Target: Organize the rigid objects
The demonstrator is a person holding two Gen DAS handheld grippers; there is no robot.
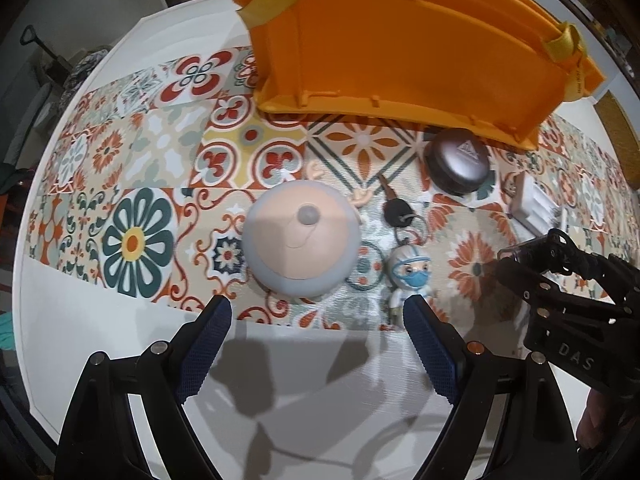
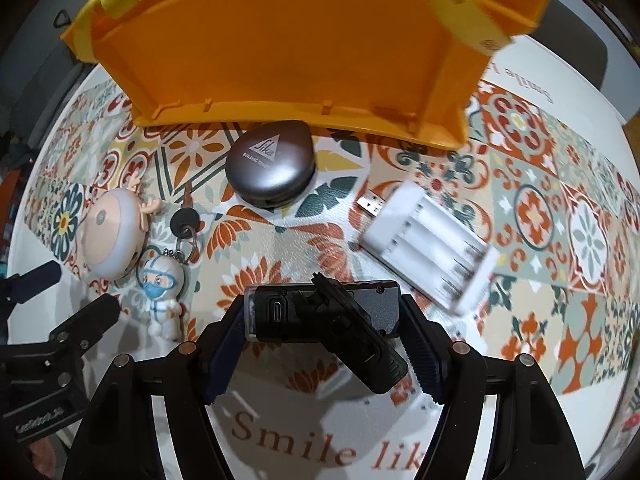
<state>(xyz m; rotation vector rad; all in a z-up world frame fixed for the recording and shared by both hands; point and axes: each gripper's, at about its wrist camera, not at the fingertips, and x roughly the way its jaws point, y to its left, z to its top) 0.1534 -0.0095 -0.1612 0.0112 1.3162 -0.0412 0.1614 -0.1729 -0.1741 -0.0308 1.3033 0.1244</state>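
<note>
The right gripper [image 2: 324, 344] is clamped on a small black device [image 2: 320, 312] with a charging port on its end face. The device's body runs crosswise between the two blue pads, and a hinged black clip on it slants down toward the near right. It looks to be held just above the patterned surface [image 2: 560, 216]. The orange bin [image 2: 288, 40] lies straight ahead on the far side, its long wall running left to right, so I judge the carry goes forward and over that wall.

The left gripper [image 1: 318, 320] hangs with its jaws wide apart and nothing between them. Just beyond its tips sits the round reindeer-faced light [image 1: 300, 244], with the key and masked-figure keychain [image 1: 408, 268] to its right; this hand is the nearer one to both.

The dark oval case [image 2: 270, 168] close under the bin's wall reads "Sika" with "BUILDING TRUST" below it. The white battery charger [image 2: 432, 240], USB plug pointing far left, lies on the right. The surface's near edge reads "Smile lik", cut off. The right gripper's body shows "DAS" in the left view.
</note>
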